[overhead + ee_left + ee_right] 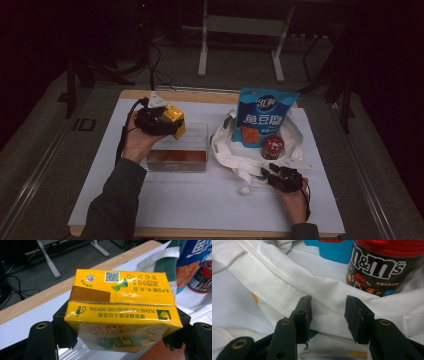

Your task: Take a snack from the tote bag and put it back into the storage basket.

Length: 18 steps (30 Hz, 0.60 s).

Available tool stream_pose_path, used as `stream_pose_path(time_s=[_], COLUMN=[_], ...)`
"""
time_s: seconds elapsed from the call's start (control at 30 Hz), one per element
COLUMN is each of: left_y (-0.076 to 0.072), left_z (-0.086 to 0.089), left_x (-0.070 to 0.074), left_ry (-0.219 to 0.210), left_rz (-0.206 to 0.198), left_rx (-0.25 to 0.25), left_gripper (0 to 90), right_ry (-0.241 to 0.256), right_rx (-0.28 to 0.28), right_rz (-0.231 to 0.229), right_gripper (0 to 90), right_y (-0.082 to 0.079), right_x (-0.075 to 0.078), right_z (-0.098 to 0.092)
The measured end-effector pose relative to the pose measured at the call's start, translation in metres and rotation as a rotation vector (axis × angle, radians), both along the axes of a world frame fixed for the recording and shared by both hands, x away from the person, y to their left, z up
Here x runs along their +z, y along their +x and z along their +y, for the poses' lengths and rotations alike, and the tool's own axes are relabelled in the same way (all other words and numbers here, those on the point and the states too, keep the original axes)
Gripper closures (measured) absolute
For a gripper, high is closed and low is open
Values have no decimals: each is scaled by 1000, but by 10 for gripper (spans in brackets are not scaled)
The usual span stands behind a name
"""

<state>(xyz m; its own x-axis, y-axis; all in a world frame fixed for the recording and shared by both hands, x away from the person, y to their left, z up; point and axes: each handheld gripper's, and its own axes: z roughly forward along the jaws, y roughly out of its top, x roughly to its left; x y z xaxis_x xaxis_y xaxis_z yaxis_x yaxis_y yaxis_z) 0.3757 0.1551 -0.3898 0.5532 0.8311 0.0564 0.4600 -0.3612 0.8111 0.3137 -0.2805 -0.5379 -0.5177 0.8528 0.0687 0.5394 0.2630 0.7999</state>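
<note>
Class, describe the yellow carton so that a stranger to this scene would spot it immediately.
Start at the white table and find the clear plastic box left of the white bag. Above that box, the left gripper clamps the drink carton: the scene's only bright yellow, box-shaped item.

This looks like a lab or recording room rather than a home. A wooden-edged table (200, 95) under a white sheet stands alone on grey carpet, ringed by dark surroundings as if lit only from above. Beyond it a metal stand (240, 45) with two splayed legs rests on the floor, and loose black cables (155, 70) trail across the carpet near it. A floor rail (35, 175) runs along the left side.
</note>
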Motion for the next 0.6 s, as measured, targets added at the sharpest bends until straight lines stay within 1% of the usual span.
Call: stream_pose_path(time_s=[0.17,0.37,0.47,0.6], left_y=[0,-1,-1,-2], left_z=[8,17,21,28], left_x=[-6,-12,-16,-21], left_ry=[-2,-7,2,-3], left_rz=[16,26,33,44], left_rx=[18,51,67,90], left_gripper=[283,283,283,283], right_ry=[0,-1,-1,-1], right_rx=[0,0,0,0], right_rz=[1,1,1,1], right_gripper=[564,564,563,564], right_y=[0,0,0,0], right_x=[0,0,0,0], right_z=[0,0,0,0])
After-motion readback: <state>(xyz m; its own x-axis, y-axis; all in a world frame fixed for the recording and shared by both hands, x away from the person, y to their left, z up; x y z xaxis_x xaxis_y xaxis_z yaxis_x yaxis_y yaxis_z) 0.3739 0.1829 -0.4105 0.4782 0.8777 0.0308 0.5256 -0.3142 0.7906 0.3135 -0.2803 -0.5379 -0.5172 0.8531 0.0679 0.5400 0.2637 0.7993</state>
